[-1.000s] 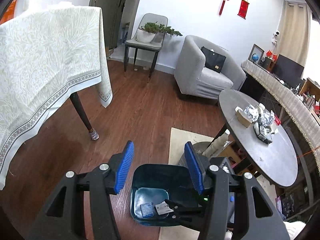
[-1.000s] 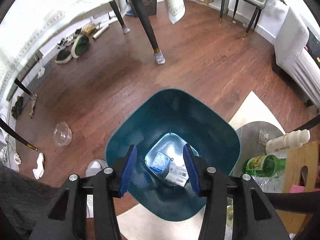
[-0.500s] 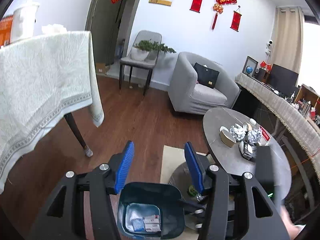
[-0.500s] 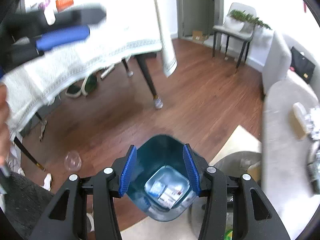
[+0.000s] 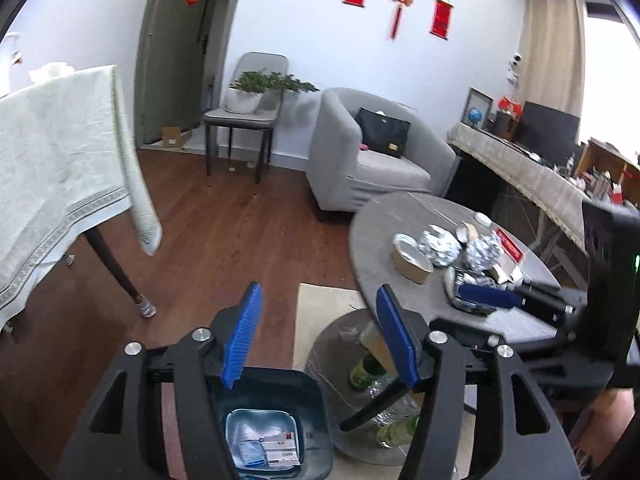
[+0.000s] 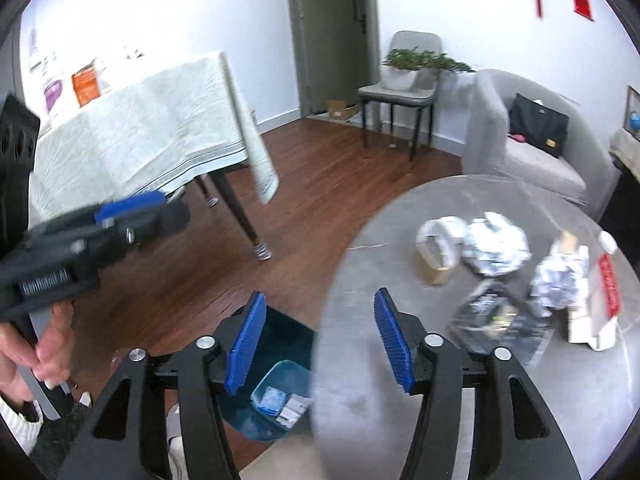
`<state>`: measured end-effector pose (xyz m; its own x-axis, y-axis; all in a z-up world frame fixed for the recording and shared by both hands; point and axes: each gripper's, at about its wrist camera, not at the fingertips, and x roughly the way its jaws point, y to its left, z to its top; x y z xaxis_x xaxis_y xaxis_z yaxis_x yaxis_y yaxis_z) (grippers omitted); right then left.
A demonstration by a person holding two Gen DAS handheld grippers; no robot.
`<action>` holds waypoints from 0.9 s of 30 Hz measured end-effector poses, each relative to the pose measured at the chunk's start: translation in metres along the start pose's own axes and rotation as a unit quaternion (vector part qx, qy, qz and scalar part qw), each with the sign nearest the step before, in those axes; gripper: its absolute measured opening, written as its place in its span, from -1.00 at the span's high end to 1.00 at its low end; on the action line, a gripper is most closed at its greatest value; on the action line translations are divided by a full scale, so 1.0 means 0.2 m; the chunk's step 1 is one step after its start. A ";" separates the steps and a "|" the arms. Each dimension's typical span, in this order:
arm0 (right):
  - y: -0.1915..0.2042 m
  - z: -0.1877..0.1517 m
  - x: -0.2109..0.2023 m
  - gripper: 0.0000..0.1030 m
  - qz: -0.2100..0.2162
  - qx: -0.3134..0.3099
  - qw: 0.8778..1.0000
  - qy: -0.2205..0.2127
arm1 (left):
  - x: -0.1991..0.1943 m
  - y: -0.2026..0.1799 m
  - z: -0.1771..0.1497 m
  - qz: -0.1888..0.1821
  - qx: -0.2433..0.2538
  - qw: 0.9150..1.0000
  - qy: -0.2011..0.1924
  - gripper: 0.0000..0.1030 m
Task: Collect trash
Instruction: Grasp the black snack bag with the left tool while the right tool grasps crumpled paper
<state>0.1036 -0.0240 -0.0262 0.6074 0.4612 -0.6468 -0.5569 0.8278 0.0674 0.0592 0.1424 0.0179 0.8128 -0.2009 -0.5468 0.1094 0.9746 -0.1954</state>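
Observation:
A dark teal trash bin (image 5: 312, 408) stands on the floor below both grippers, with small packets (image 5: 276, 448) in its bottom; it also shows in the right wrist view (image 6: 280, 340). My left gripper (image 5: 320, 332) is open and empty above the bin. My right gripper (image 6: 318, 344) is open and empty over the edge of the round grey table (image 6: 360, 360). On the table lie crumpled foil balls (image 6: 496, 244), a paper cup (image 6: 436, 256), a black foil tray (image 6: 500, 320) and a white box (image 6: 592, 304).
A dining table with a pale cloth (image 5: 48, 160) stands at left, its leg (image 5: 120, 276) near the bin. A grey armchair (image 5: 372, 160) and a chair with a plant (image 5: 248, 108) are at the back. Bottles (image 5: 368, 372) sit on a low shelf under the round table.
Both grippers have risen away from the bin and tilted up toward the room. The right gripper has swung right, over the round table. Both stay open.

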 end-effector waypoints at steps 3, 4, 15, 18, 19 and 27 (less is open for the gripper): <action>-0.11 0.01 -0.05 -0.25 -0.014 0.013 1.000 -0.009 | 0.04 -0.10 -0.01 -0.012 0.021 1.000 0.005 -0.40; -0.16 0.01 -0.07 -0.28 -0.018 0.020 1.000 -0.013 | 0.06 -0.13 -0.01 -0.014 0.026 1.000 0.007 -0.42; -0.51 0.02 -0.11 -0.46 -0.051 0.042 0.998 -0.019 | 0.30 -0.40 -0.02 -0.063 0.077 0.994 0.037 -0.69; -0.58 0.02 -0.10 -0.47 -0.059 0.048 0.997 -0.014 | 0.36 -0.46 -0.02 -0.078 0.083 0.992 0.049 -0.72; -0.61 0.02 -0.09 -0.47 -0.061 0.049 0.997 -0.012 | 0.39 -0.49 -0.02 -0.086 0.088 0.991 0.055 -0.73; -0.76 0.01 -0.08 -0.58 -0.057 0.060 0.997 -0.005 | 0.55 -0.68 -0.06 -0.118 0.126 0.981 0.085 -0.81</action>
<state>0.1802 -0.1572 -0.0258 0.6683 0.3652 -0.6481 -0.4125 0.9069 0.0856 0.1280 -0.0127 -0.0254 0.6422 -0.4173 -0.6429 0.4388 0.8879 -0.1381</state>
